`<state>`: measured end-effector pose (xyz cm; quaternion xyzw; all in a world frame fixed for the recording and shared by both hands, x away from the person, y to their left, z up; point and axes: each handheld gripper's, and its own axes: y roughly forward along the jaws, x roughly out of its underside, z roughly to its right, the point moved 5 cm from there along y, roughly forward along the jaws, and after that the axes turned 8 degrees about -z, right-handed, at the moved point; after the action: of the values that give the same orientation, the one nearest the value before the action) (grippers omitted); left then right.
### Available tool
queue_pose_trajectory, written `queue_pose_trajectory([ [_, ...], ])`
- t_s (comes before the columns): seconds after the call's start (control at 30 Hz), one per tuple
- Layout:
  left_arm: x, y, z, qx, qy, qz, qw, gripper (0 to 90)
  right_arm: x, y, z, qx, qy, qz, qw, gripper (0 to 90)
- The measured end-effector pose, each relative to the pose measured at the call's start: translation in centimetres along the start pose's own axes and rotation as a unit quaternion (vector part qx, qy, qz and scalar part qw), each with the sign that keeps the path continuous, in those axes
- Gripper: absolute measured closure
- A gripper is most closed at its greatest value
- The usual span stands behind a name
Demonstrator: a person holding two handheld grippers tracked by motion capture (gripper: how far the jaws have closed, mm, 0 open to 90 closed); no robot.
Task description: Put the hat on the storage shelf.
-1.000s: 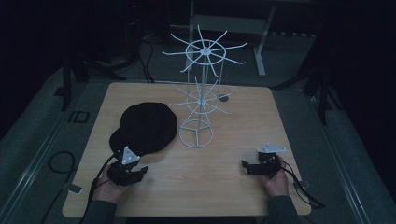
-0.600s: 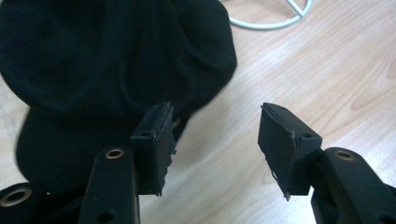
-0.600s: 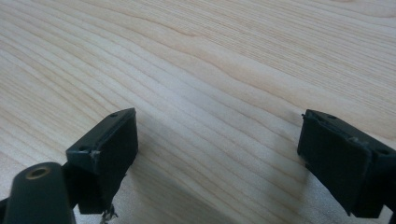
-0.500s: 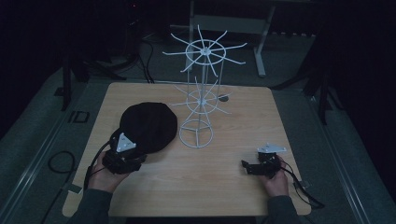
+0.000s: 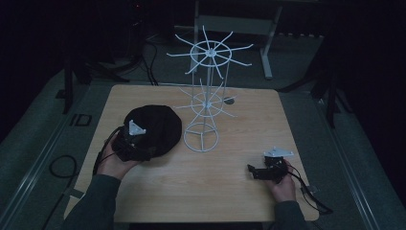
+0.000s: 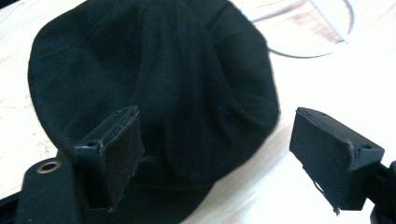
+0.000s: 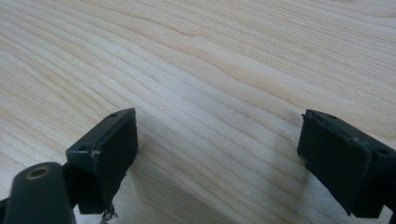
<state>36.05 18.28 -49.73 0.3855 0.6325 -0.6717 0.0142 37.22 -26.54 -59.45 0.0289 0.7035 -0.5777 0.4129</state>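
A black cap (image 5: 155,128) lies flat on the left half of the wooden table (image 5: 210,191). My left gripper (image 5: 135,143) hovers over the cap's near edge. In the left gripper view its jaws stand wide apart over the cap (image 6: 154,79), left gripper (image 6: 224,158) open, nothing between them. A white wire hat stand (image 5: 207,103) with radiating hooks rises from the table's middle; its ring base (image 6: 303,32) lies just beyond the cap. My right gripper (image 5: 256,171) rests low at the table's front right, right gripper (image 7: 219,158) open over bare wood.
A small dark round object (image 5: 230,100) lies on the table behind the stand. Cables trail off both grippers toward the front edge. Desk legs and dark floor surround the table.
My left gripper has moved forward from the table's front left onto the near edge of the cap. The right gripper has stayed put.
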Motion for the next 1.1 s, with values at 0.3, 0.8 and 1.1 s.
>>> queue_pose_trajectory([
  [0.3, -1.3, 1.7, -0.7, -0.005, -0.006, -0.016, 0.9998, 11.3, 0.0, 0.0, 0.0, 0.000, 0.001, 0.000, 1.0000, 11.9],
  [0.8, -2.5, 6.0, -1.8, -0.007, -0.027, -0.072, 0.9970, 8.6, 0.0, 0.0, 0.0, 0.000, 0.000, 0.000, 1.0000, 11.9],
  [1.1, -2.7, 7.3, -2.2, -0.008, -0.038, -0.095, 0.9947, 19.9, 0.0, 0.0, 0.0, 0.000, 0.000, 0.000, 1.0000, 11.9],
])
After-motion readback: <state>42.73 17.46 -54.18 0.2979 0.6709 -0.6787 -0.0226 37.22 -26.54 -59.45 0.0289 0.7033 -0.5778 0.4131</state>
